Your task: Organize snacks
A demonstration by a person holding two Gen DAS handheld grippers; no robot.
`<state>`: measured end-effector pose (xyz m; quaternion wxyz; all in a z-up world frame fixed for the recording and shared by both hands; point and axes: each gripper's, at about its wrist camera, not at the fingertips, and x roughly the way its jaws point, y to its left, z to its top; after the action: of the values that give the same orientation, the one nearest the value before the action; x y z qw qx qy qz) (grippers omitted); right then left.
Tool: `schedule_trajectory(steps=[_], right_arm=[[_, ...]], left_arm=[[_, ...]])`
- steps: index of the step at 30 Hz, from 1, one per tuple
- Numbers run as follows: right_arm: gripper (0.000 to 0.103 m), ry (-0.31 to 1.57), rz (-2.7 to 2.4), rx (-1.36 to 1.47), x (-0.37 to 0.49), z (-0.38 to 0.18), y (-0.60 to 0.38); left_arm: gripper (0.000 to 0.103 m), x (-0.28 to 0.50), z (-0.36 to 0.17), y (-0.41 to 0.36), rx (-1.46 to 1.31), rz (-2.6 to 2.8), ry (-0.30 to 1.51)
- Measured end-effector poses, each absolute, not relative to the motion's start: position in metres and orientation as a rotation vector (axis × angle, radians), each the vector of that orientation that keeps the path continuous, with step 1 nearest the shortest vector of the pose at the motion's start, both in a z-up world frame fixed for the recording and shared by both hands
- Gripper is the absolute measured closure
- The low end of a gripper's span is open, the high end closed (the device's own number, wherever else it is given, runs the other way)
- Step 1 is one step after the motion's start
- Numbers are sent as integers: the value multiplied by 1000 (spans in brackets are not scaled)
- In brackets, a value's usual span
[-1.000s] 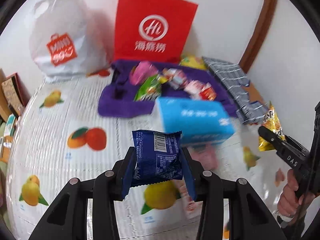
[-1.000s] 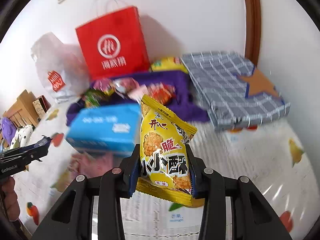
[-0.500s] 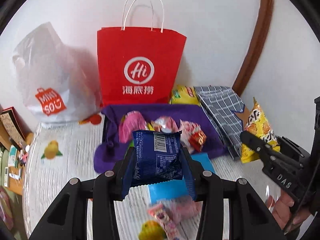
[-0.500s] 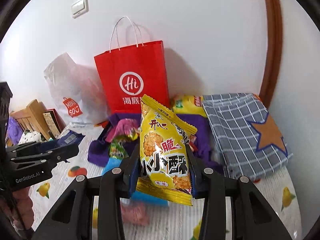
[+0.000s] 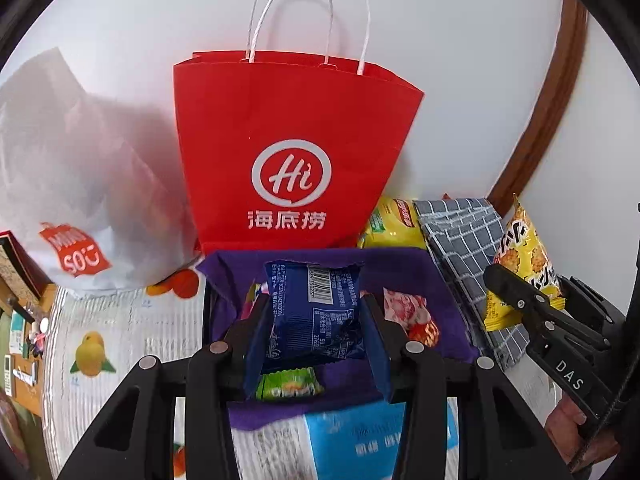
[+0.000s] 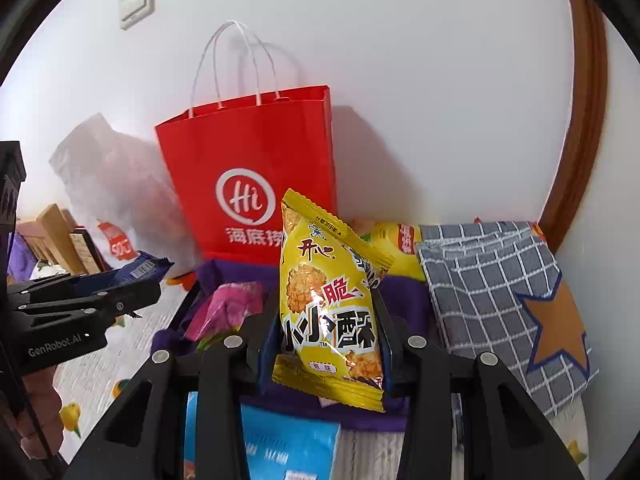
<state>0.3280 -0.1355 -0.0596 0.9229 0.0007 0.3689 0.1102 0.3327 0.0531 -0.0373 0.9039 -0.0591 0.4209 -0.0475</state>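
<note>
My left gripper (image 5: 316, 336) is shut on a dark blue snack packet (image 5: 314, 316) with a barcode, held over the purple tray (image 5: 444, 276). My right gripper (image 6: 328, 336) is shut on a yellow crisp packet (image 6: 328, 300), also above the purple tray (image 6: 416, 292). In the tray lie a pink packet (image 6: 228, 308), a green sweet (image 5: 288, 386) and a red-white packet (image 5: 412, 312). The right gripper with its yellow packet (image 5: 524, 256) shows at the right of the left wrist view; the left gripper with its blue packet (image 6: 140, 270) shows at the left of the right wrist view.
A red paper bag (image 5: 292, 152) stands against the wall behind the tray, a white plastic bag (image 5: 72, 184) to its left. A yellow bag (image 5: 392, 224) and a checked grey cloth (image 6: 500, 292) lie to the right. A blue box (image 5: 372, 436) sits just before the tray.
Both grippers have moved forward and up over the fruit-print tablecloth, from before the blue box to above the purple tray. Each keeps its packet; the red bag now looms closer.
</note>
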Motion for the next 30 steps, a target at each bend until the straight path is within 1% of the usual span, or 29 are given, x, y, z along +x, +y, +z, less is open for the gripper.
schedule_trajectory(steps=[3,6,12,20,30], right_arm=[[63,758,230,-3,340,-69,-137],[63,803,226,-8,353,-88,-139],[63,861,227,-42,368,-113,-139],[63,914,209,-58,379,-131,-148],[63,924,202,-72,380,-133,-155]], left_arm=[[61,339,-51,58,-161,-115,875],[61,353,-65,62,-177,-112,926],[61,359,-83,64,-189,-112,967],[61,361,-82,69,-181,-90,965],[61,363,-83,80,-194,-69,967]])
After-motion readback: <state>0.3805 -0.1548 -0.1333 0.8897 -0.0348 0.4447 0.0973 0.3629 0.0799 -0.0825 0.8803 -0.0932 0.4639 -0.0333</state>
